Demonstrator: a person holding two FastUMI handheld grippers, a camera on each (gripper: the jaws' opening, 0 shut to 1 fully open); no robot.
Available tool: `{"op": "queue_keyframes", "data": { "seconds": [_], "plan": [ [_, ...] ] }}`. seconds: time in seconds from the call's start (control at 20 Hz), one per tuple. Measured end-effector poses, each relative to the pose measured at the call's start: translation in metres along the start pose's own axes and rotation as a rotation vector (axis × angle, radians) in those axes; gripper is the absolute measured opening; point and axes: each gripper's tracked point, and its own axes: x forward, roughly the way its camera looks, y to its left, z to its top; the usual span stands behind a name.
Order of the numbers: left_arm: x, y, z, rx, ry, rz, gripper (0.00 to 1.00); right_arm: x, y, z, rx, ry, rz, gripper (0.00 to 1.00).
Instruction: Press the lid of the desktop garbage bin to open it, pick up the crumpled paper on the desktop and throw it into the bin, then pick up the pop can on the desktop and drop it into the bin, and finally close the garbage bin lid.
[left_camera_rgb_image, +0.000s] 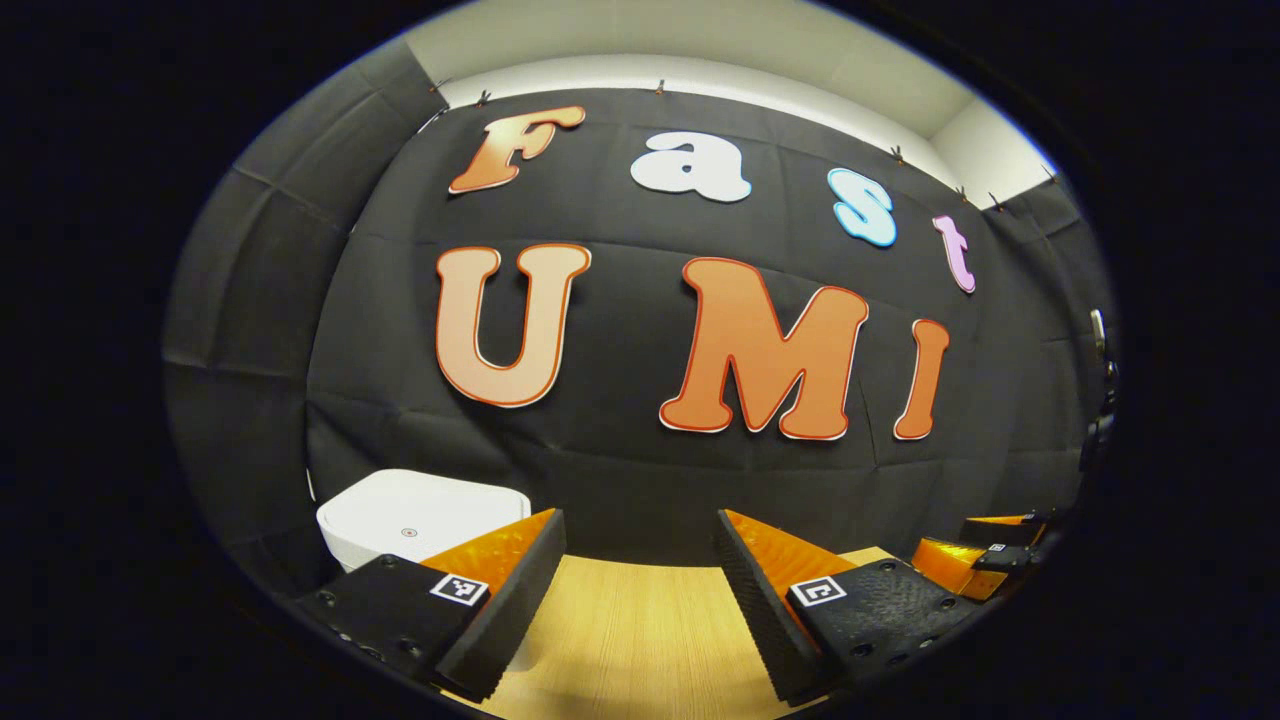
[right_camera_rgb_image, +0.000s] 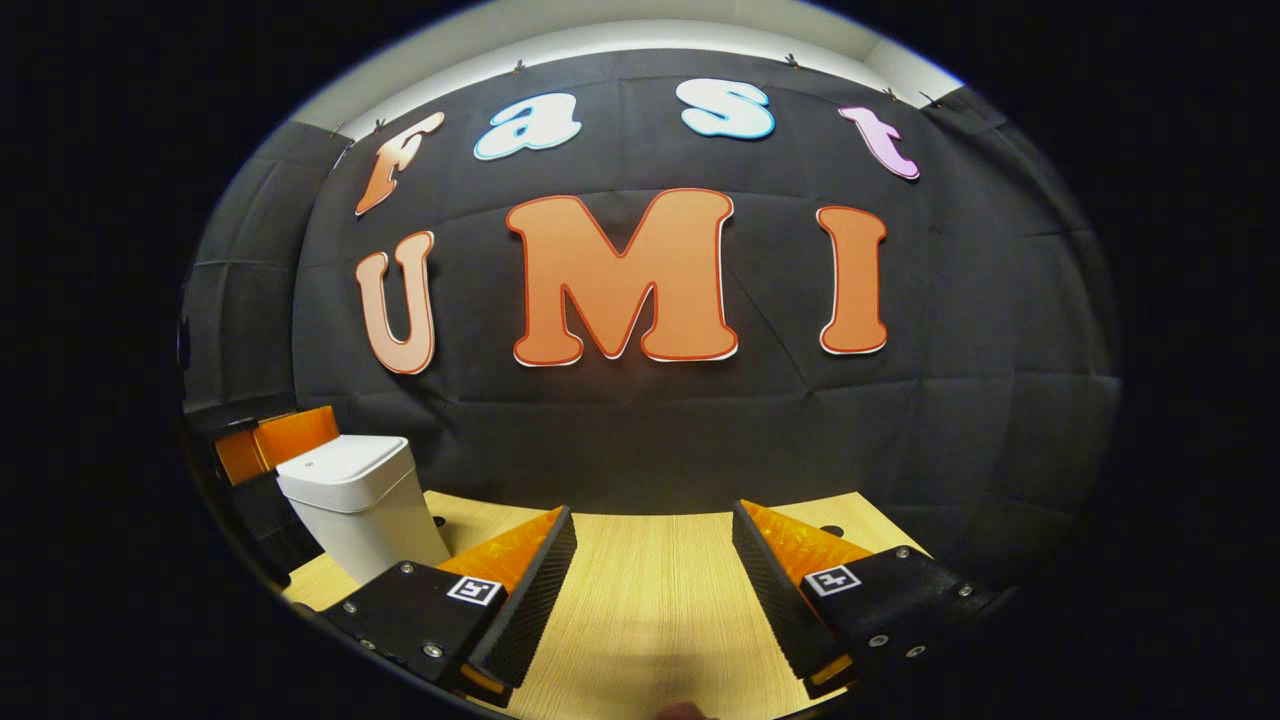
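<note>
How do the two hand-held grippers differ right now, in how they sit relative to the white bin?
The left gripper has the white bin close by, just behind its left-hand finger, which covers part of it; the right gripper sees the bin farther off to its left, whole, its lid down. The left gripper is aimed so that the bin's flat lid faces it; the right gripper sees the bin's tapering side. Both have their fingers spread apart over the wooden table, holding nothing.

in my left gripper view the white desktop garbage bin (left_camera_rgb_image: 415, 520) sits at about eight o'clock, lid shut flat, a small round mark on top. in my right gripper view it stands upright on the wooden desktop at nine o'clock, tapering downward.
</note>
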Motion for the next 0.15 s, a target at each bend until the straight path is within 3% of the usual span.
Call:
{"op": "queue_keyframes", "data": {
  "seconds": [0.15],
  "plan": [
    [-0.006, -0.029, -0.014, 0.042, 0.007, -0.035, 0.94, -0.006, -0.012, -0.002, 0.013, -0.006, -0.019, 0.94]
  ]
}}
